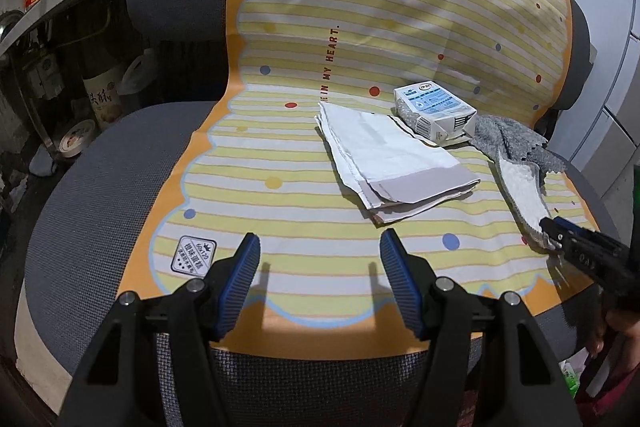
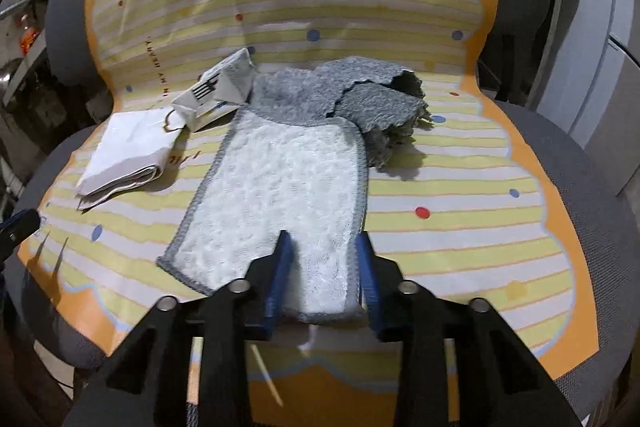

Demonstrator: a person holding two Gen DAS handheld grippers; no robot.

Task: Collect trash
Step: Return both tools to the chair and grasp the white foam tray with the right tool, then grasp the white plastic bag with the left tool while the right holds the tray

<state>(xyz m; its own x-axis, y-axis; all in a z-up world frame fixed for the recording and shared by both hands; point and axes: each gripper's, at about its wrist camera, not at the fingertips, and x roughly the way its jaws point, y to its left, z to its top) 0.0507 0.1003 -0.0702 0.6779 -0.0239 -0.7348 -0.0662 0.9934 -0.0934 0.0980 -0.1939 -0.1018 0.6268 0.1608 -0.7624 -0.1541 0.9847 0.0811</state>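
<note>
A striped yellow mat [image 1: 360,27] covers the seat and back of a grey mesh chair [image 1: 100,167]. On the mat, near its middle, a folded white paper bag [image 1: 396,159] lies flat. A crushed milk carton [image 1: 436,109] lies just behind the bag and touches its far edge. Just right of the carton a grey and white towel [image 2: 280,187] lies spread toward the front edge of the mat. The right gripper [image 2: 324,247] has its jaws narrow around the near end of the towel. The left gripper [image 1: 320,247] hovers over the front of the mat, jaws wide, holding nothing.
</note>
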